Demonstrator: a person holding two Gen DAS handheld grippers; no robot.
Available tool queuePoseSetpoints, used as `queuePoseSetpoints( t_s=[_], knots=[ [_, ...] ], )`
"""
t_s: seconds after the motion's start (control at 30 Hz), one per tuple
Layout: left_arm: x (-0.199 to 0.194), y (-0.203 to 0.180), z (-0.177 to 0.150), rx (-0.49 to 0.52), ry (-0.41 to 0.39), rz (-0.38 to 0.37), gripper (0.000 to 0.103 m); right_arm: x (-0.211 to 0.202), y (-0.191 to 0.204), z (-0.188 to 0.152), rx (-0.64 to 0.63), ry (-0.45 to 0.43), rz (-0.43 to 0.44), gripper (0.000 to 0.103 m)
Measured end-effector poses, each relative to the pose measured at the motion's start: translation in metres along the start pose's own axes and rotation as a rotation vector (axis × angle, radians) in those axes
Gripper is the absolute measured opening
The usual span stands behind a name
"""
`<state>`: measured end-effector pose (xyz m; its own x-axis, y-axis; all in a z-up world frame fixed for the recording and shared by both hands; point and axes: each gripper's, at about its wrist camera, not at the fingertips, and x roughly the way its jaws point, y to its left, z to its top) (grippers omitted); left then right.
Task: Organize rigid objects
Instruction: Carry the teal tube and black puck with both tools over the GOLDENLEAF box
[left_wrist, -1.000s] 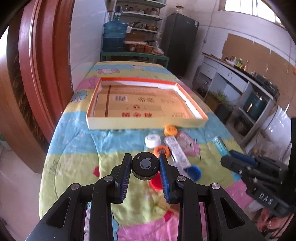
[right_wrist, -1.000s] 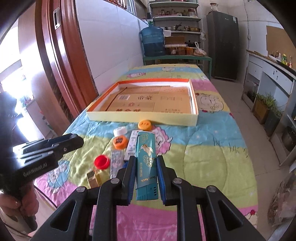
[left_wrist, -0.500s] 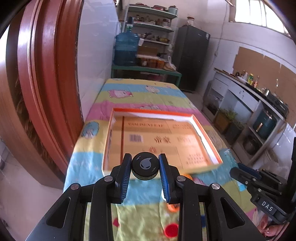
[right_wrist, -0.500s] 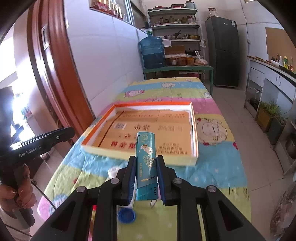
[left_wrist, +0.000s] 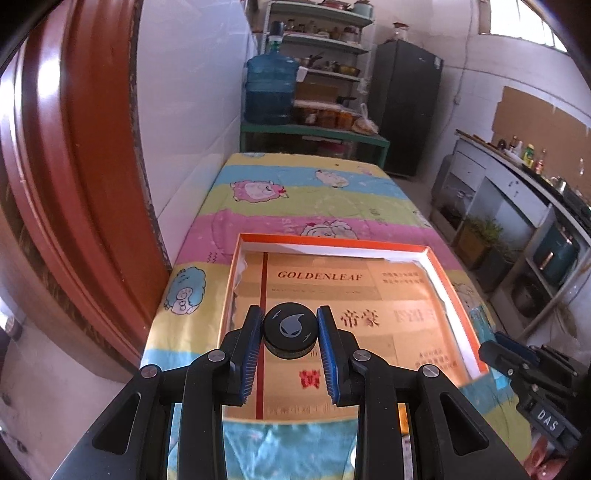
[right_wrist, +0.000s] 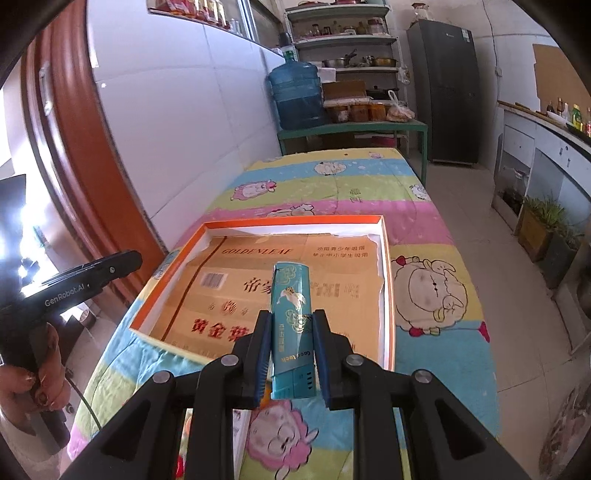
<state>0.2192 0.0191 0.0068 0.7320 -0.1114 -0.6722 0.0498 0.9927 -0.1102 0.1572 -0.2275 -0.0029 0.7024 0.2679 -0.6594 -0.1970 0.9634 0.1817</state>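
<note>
Covering the long table, a striped cartoon-sheep quilt (left_wrist: 295, 199) carries a shallow orange-rimmed cardboard box (left_wrist: 332, 245) lined with flattened tan carton. Left gripper (left_wrist: 290, 328) clamped on a round black ribbed cap (left_wrist: 290, 330), held above the box's near-left part. Right gripper (right_wrist: 291, 347) clamped on a slim teal plastic lighter (right_wrist: 291, 325), pointing forward over the box's near edge. Person's hand (right_wrist: 26, 380) grips the left handle.

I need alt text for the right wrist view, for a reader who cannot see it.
The right gripper holds a teal lighter above the near edge of an open orange-rimmed box on a colourful cartoon blanket. At left, a hand holds the left gripper.
</note>
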Motion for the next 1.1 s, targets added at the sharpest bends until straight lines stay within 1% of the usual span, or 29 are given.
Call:
queuePoseSetpoints(
  t_s=[0.1, 0.2, 0.4, 0.83, 1.1],
  knots=[
    [0.015, -0.002, 0.004, -0.008, 0.020, 0.022, 0.030, 0.016, -0.001, 0.005, -0.001, 0.018, 0.003, 0.022],
    [0.026, -0.006, 0.007, -0.023, 0.026, 0.041, 0.030, 0.030, -0.001, 0.008, -0.002, 0.035, -0.013, 0.022],
    [0.047, -0.014, 0.011, -0.017, 0.040, 0.067, 0.030, 0.054, -0.004, 0.016, -0.001, 0.055, -0.035, 0.022],
    [0.092, -0.017, 0.006, -0.025, 0.119, 0.048, 0.030, 0.087, -0.010, 0.020, 0.009, 0.103, -0.066, 0.022],
    [0.115, -0.019, -0.004, 0.013, 0.182, 0.043, 0.031, 0.099, -0.012, 0.014, 0.012, 0.149, -0.078, 0.022]
  ],
)
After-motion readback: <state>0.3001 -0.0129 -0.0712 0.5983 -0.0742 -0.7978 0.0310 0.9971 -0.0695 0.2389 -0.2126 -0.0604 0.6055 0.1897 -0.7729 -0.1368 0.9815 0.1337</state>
